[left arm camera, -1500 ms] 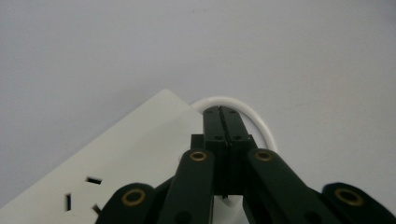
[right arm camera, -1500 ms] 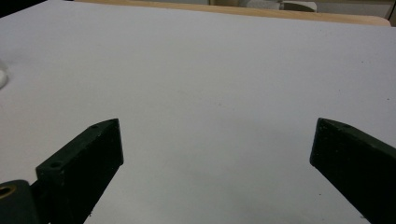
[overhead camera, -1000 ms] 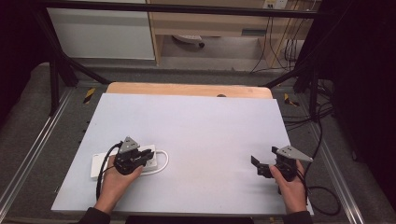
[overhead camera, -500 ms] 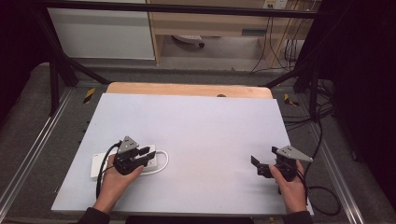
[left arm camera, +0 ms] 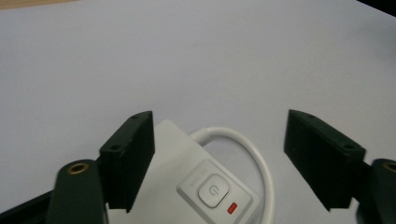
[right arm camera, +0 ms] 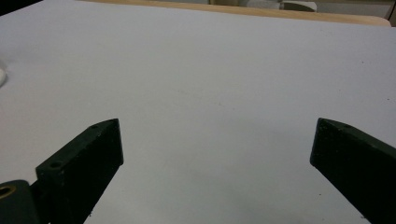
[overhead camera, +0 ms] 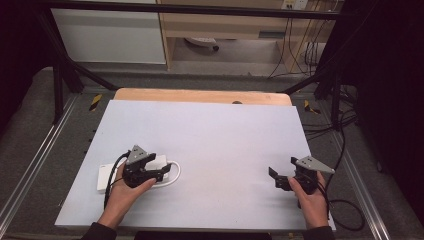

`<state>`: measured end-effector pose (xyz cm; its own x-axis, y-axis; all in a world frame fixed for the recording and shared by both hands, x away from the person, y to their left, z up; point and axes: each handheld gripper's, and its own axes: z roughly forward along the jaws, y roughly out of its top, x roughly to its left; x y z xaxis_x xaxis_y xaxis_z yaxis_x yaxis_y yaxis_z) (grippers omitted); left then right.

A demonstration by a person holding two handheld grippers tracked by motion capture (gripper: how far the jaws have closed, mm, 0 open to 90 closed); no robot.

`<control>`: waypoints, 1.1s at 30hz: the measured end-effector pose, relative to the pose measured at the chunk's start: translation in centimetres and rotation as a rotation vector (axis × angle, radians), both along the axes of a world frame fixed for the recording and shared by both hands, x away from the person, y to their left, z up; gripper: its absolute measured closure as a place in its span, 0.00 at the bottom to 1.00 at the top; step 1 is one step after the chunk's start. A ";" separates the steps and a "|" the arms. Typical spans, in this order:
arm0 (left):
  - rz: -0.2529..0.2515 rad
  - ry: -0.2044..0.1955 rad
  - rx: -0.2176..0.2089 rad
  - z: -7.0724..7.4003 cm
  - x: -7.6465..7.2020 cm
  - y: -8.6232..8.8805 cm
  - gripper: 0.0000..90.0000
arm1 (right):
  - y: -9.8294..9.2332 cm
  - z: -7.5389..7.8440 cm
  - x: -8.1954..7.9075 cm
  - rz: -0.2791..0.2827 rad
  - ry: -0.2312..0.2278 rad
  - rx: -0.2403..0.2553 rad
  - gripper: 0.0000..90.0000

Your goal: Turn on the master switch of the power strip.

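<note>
A white power strip [overhead camera: 104,176] lies near the table's front left, with a round power button [left arm camera: 213,190] and a small red light [left arm camera: 232,208] at its end. Its white cable [overhead camera: 176,172] loops out to the right, and the same cable [left arm camera: 256,156] curves past the strip's end [left arm camera: 180,154]. My left gripper [overhead camera: 159,174] hovers over that end. Its jaws have just been opening and now stand wide, left gripper [left arm camera: 219,128], with the strip's end lying between them untouched. My right gripper [overhead camera: 276,178] rests open over bare table at the front right, right gripper [right arm camera: 217,137] holding nothing.
The pale grey table top [overhead camera: 210,130] stretches ahead of both grippers, with a wooden strip [overhead camera: 200,95] along its far edge. Metal rails run down both sides. Black cables [overhead camera: 345,210] trail off the table's right side.
The left gripper's jaws stand wider apart over the power strip than before. Both hands have kept their places.
</note>
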<state>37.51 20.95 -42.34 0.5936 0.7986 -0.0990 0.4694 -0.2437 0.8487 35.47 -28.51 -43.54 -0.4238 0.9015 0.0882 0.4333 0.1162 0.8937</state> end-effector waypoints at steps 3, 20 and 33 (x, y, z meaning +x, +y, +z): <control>0.000 -0.003 -0.015 0.1 0.0 0.0 0.20 | 0.0 0.0 0.0 -0.001 0.000 -0.001 0.03; -0.001 -0.043 -0.056 0.8 -0.5 0.1 0.11 | -0.1 -0.1 0.1 -0.004 0.003 0.002 0.03; 0.018 -0.099 -0.094 2.5 -1.9 2.4 0.11 | -0.2 0.0 0.0 -0.006 -0.001 0.004 0.03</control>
<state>35.62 23.33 -39.89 0.5895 0.7994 -0.1156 0.3857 -0.1529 0.9098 35.45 -28.68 -43.53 -0.4184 0.9037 0.0914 0.4327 0.1099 0.8948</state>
